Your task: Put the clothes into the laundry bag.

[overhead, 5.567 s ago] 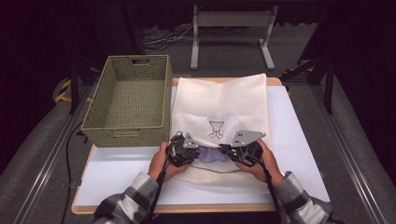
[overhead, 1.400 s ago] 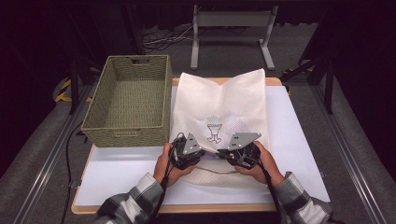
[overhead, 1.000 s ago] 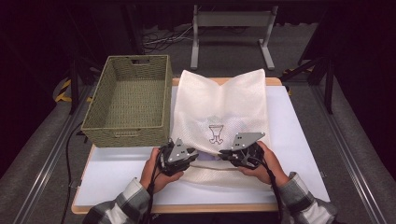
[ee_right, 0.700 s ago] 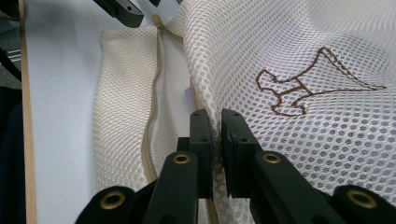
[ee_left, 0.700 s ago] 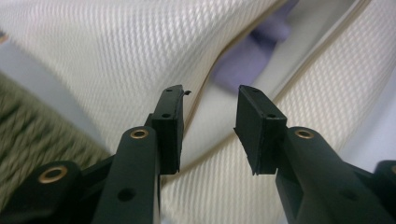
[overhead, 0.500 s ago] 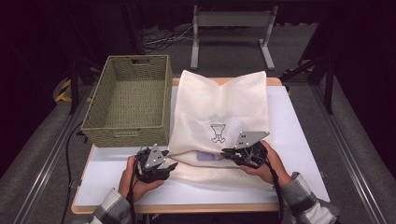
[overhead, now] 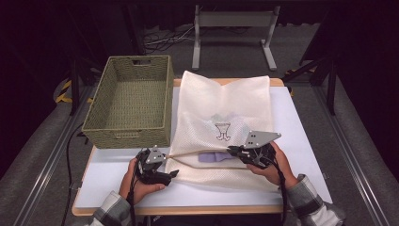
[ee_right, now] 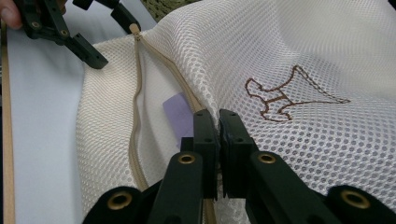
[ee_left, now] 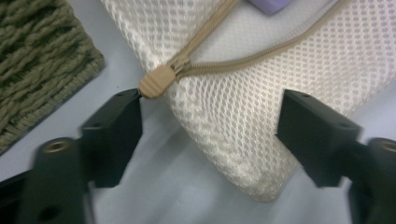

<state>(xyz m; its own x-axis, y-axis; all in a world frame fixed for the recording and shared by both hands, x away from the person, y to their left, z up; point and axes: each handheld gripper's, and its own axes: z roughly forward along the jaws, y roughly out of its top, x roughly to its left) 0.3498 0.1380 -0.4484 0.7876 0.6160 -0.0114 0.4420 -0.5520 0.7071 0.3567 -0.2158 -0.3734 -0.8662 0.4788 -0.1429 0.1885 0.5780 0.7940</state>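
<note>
Unzipping looks finished: the zipper slider [ee_left: 159, 83] sits at the corner of the cream mesh laundry bag [overhead: 226, 106], nearest the woven basket [overhead: 129, 103], and the tan zipper [ee_right: 135, 116] gapes along the bag's near edge on the white table [overhead: 301, 122]. A purple item [ee_right: 176, 109] shows through the opening, though what it is I cannot tell. The left gripper [ee_left: 210, 116] has just been opening; its jaws stand wide, gripping nothing, the slider beside one pad. The right gripper [ee_right: 218, 126] is clamped on the mesh at the zipper's edge. Likely left: lifting the contents out, perhaps into the basket.
</note>
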